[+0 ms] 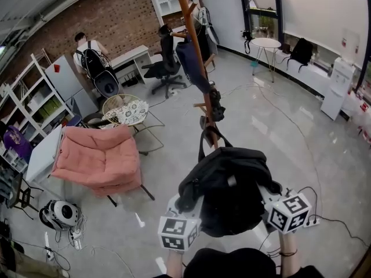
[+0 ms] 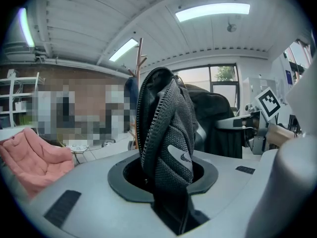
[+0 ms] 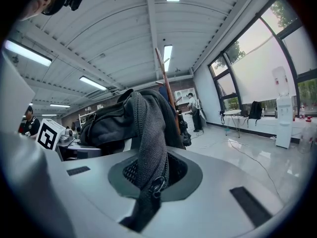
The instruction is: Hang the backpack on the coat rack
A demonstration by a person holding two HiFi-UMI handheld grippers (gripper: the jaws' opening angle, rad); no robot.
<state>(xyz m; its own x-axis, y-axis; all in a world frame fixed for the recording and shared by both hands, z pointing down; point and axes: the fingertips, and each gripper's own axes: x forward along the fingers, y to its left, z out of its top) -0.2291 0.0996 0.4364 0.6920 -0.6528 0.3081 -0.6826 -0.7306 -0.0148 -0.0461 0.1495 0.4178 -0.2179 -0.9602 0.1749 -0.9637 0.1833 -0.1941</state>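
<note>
A black backpack (image 1: 229, 184) hangs in the air between my two grippers, its carry loop (image 1: 210, 135) pointing toward the wooden coat rack (image 1: 196, 51) just ahead. My left gripper (image 1: 186, 204) is shut on the bag's left side, a fold of black mesh with a zipper (image 2: 166, 148). My right gripper (image 1: 268, 197) is shut on the right side, grey-black mesh with a zipper pull (image 3: 148, 162). The rack's pole (image 3: 168, 95) rises beyond the bag; dark garments (image 1: 191, 62) and a small black bag (image 1: 216, 106) hang on it.
A pink cushioned chair (image 1: 98, 158) stands at the left, with a round patterned table (image 1: 126, 111) behind it. People sit at desks (image 1: 130, 57) by the brick wall. Cables (image 1: 278, 114) trail across the glossy floor. A white round table (image 1: 265, 43) stands far right.
</note>
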